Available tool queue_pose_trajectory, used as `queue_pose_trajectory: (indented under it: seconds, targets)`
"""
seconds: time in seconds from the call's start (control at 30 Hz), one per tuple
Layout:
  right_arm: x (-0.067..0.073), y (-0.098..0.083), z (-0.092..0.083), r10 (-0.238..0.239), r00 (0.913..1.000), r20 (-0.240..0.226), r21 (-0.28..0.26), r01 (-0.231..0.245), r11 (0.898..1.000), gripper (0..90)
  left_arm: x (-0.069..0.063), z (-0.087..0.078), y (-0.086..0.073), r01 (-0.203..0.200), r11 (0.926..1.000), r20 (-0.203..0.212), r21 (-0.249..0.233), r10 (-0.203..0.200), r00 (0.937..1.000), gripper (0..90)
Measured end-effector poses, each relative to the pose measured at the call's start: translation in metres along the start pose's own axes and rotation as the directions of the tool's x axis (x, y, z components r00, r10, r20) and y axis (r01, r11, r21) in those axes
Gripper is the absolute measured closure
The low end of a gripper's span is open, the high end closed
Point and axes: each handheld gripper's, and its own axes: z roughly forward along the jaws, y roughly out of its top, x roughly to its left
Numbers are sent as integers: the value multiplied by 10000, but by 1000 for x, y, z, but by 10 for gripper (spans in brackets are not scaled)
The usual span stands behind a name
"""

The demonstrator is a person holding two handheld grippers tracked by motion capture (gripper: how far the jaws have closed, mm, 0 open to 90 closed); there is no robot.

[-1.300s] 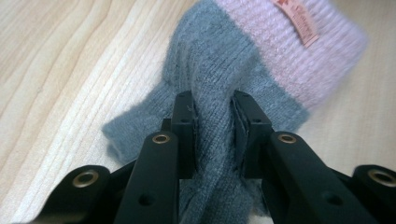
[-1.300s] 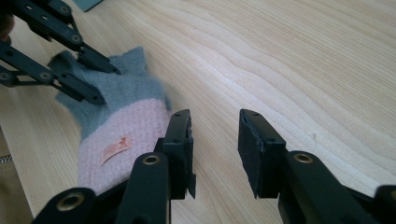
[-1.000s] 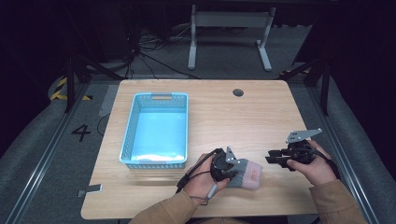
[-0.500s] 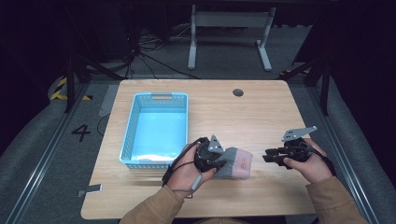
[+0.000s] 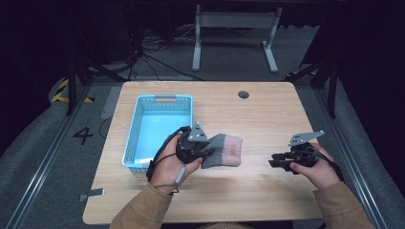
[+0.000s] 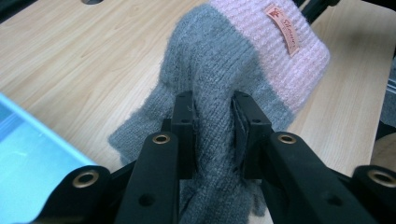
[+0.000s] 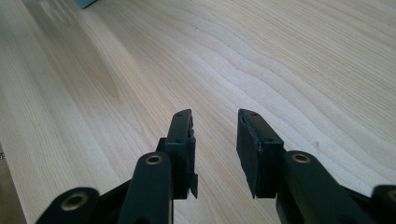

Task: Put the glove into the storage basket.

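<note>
Desk holds 1 blue basket and 1 grey-and-pink knit glove. Just right of the basket, the left claw is clenched on the glove's grey part. The right claw hangs released over bare wood, well apart from the glove.

glove's finger end hidden behind the hand-held gripper

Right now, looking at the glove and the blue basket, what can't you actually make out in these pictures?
- Glove: in the left gripper view the left gripper covers its lower part, and the bottom edge cuts it off.
- Glove's small label: the wording is too small to read.
- Blue basket: in the high view its near rim is hidden by the left hand.
</note>
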Motion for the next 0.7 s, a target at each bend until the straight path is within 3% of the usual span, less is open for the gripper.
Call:
queue_pose_trajectory:
  seconds: [0.47, 0.7]
  targets:
    - [-1, -5, 1, 127, 9999, 92, 28, -127, 9999, 661, 31, -29, -10, 327, 9994, -502, -68, -330, 9982, 734]
    - [-2, -7, 3, 171, 9998, 113, 114, -173, 9998, 660, 56, -49, -24, 814, 9965, -972, -201, -830, 9918, 733]
